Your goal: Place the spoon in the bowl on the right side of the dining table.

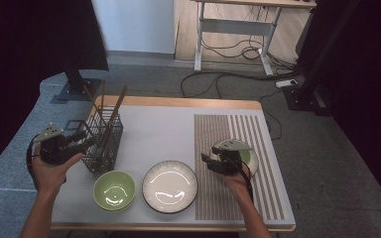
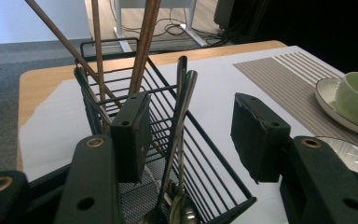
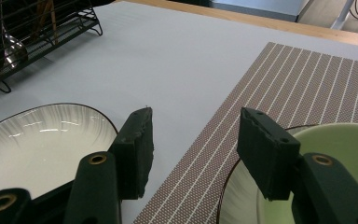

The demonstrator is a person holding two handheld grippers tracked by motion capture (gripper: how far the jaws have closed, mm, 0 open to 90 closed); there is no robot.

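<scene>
Grey mat covers the table from above; my left gripper [image 1: 87, 141] sits at the wire cutlery basket [image 1: 104, 141], nearer than my right gripper [image 1: 209, 161]; left gripper view: jaws spread, unpressed, straddling an upright spoon handle [image 2: 182, 109]; right gripper view: jaws spread, empty, above the striped placemat [image 3: 307, 88].

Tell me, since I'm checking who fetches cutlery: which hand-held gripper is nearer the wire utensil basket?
Left. The left hand-held gripper is right at the wire utensil basket, jaws astride its near corner. The right hand-held gripper is across the table, by the striped placemat.
</scene>
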